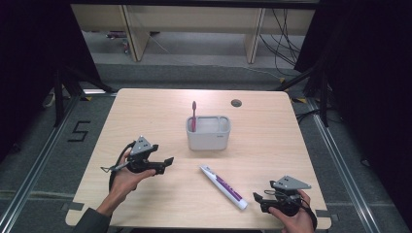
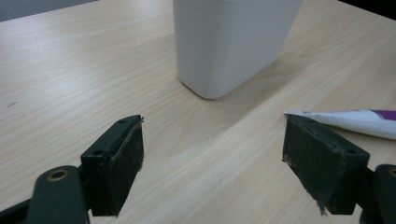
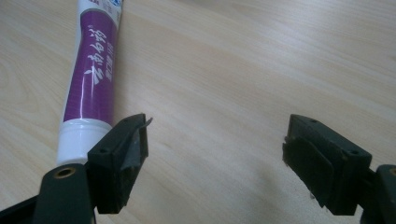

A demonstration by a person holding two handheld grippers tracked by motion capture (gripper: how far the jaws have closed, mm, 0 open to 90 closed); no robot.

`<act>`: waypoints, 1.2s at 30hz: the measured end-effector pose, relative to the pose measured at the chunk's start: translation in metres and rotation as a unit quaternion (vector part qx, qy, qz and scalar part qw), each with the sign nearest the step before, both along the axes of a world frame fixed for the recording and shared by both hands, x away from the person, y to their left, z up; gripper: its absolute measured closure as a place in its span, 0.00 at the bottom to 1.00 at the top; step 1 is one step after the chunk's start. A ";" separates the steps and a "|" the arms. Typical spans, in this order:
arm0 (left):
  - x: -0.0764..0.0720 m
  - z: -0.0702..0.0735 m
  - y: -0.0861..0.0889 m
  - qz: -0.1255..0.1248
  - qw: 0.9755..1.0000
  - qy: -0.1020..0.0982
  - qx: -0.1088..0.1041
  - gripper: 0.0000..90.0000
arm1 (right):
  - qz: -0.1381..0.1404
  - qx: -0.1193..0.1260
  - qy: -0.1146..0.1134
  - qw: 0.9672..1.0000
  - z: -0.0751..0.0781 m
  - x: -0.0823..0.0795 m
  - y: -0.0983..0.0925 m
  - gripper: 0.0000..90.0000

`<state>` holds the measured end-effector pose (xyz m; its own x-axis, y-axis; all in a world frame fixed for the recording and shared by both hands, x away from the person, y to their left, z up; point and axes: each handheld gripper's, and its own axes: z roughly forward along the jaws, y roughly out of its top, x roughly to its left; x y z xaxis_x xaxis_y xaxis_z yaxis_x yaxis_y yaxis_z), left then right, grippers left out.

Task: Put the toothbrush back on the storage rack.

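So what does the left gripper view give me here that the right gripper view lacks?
Left gripper view: the white holder standing just ahead of the open left tongs, and the crimped end of the toothpaste tube beside the right-hand jaw. Right gripper view: the tube's purple printed body and white cap end, lying outside the open right tongs, by the left-hand jaw. Both: the tube, the wooden table, wide-open tongs with nothing between them.
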<state>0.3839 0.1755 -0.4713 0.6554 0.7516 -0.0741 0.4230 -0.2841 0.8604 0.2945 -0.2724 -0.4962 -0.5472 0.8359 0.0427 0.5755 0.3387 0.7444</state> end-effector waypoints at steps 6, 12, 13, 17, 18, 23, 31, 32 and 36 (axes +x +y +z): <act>-0.010 -0.003 0.001 -0.007 1.000 0.000 0.013 0.22 | 0.001 0.003 0.002 1.000 0.000 0.000 0.000 0.25; -0.019 -0.007 0.000 -0.018 1.000 -0.001 0.021 0.22 | 0.004 0.004 0.001 1.000 -0.001 0.000 0.000 0.25; -0.020 -0.008 0.001 -0.023 0.999 -0.001 0.027 0.22 | 0.004 0.004 0.002 1.000 -0.001 0.000 0.000 0.25; -0.026 -0.011 -0.001 -0.025 0.999 0.000 0.024 0.22 | 0.004 0.004 0.002 1.000 0.000 0.000 0.000 0.25; -0.028 -0.011 -0.001 -0.028 0.999 0.000 0.033 0.22 | 0.004 0.004 0.002 1.000 0.000 0.000 0.000 0.25; -0.035 -0.014 -0.001 -0.033 0.999 0.003 0.030 0.22 | 0.005 0.004 0.001 1.000 0.000 0.000 0.000 0.25; -0.044 -0.020 0.000 -0.038 0.999 0.005 0.031 0.22 | -0.004 0.014 0.015 1.000 0.000 -0.002 0.001 0.25; -0.045 -0.019 0.001 -0.040 0.999 0.005 0.036 0.22 | -0.003 0.011 0.012 1.000 0.001 -0.002 0.000 0.25; -0.050 -0.021 0.002 -0.036 0.999 0.005 0.034 0.22 | -0.004 0.019 0.009 1.000 0.001 -0.002 -0.001 0.25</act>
